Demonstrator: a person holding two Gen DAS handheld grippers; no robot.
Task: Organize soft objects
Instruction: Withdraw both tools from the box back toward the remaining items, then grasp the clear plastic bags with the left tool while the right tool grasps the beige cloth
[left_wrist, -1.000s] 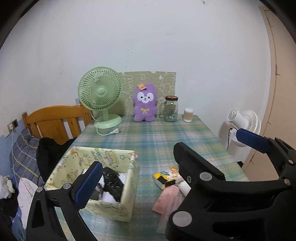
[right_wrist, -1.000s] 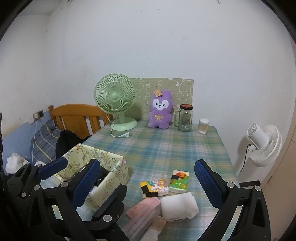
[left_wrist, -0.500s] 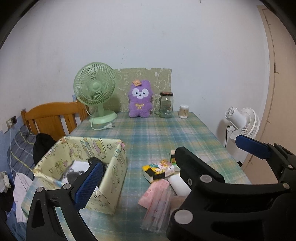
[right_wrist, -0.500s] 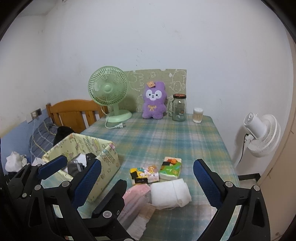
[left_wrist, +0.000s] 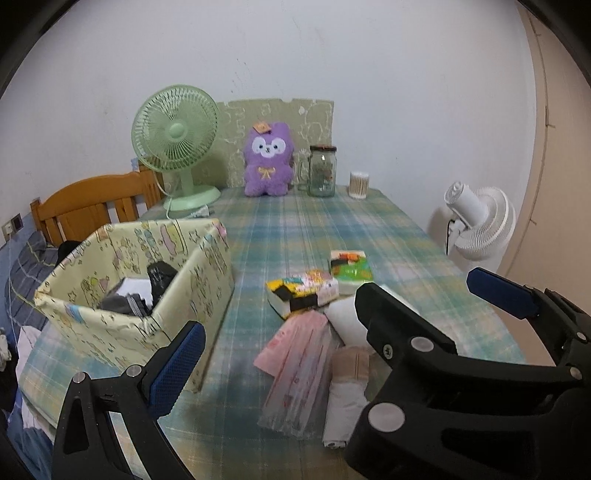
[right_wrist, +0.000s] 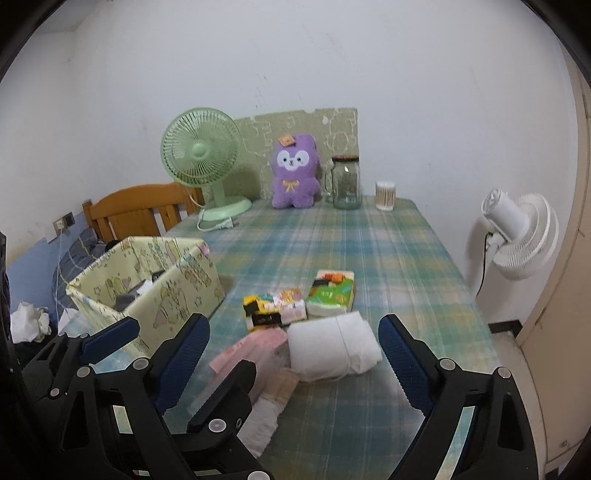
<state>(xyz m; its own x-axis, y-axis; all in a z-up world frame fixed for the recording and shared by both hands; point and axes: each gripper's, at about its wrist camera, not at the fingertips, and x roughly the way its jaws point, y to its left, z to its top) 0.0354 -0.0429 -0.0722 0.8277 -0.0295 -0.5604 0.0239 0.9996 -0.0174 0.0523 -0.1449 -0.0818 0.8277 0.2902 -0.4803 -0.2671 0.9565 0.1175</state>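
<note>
While both grippers hang above the near end of the checked table (right_wrist: 388, 258), nothing is held in either; going from left to right, the yellow patterned box (left_wrist: 122, 325) stands at the table's left edge with dark and white cloth already lying inside it; just right of the box lies a pink packet (left_wrist: 295, 350) in clear wrap, flat and slippery by the look of it, best pinched across its narrow width near the middle; below it a beige roll (left_wrist: 349, 373) and a pale folded piece lie touching, both likely limp; beyond them sit two printed tissue packs (right_wrist: 277, 306), light and squashy, side by side; the white folded cloth (right_wrist: 332, 347) lies just right of the pink packet, squarely between the right gripper's fingers in its own view, soft and light, likely to sag or unfold if taken by a corner, so a grip across the thick folded middle seems safest.

The left gripper (left_wrist: 332, 321) stands wide open over the pile, empty; the right gripper (right_wrist: 291, 347) is also open and empty, its jaws having just been closing a little with the white cloth below and between them but not touched.

A purple plush toy (right_wrist: 294, 170) sits far back by the green fan (right_wrist: 201, 155), well apart from the pile.
</note>
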